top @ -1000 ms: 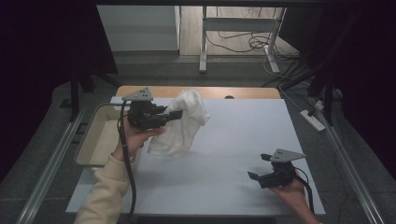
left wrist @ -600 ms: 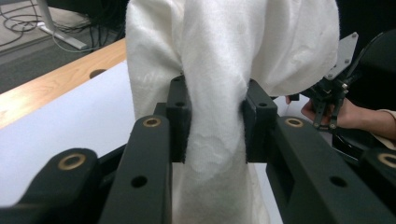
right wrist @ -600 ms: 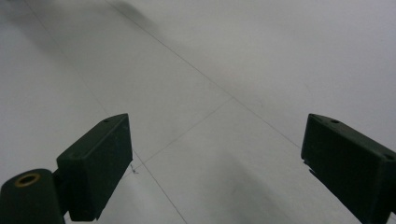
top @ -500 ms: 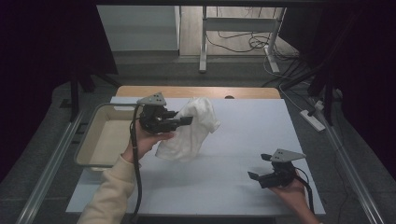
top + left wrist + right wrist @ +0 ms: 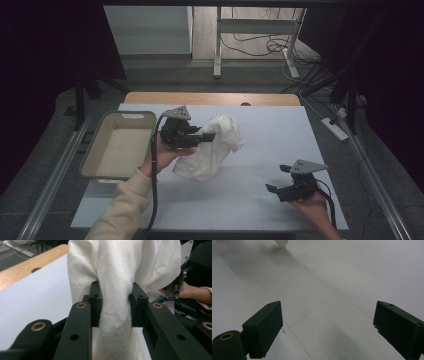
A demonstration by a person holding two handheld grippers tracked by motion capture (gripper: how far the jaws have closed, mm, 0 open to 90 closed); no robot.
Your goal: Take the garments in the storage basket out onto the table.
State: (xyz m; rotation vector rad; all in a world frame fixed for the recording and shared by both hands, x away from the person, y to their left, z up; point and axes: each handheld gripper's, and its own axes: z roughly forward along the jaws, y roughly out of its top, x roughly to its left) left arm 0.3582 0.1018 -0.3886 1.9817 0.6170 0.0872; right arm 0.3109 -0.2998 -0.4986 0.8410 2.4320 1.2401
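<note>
High view, left to right: the beige bin (image 5: 117,145) sits empty at the table (image 5: 280,130) edge; the left tool (image 5: 209,137) is clamped on the white cloth (image 5: 215,150), lifting it clear for carrying; the right tool (image 5: 276,179), jaws apart, waits low.

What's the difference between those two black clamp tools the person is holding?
The left hand-held gripper is pinched shut on a white cloth, while the right hand-held gripper has its jaws wide apart with nothing between them. The left one is raised above the table with the cloth hanging from it; the right one sits low by the table's near right corner. Both are black, each with a grey three-cornered plate on top.
</note>
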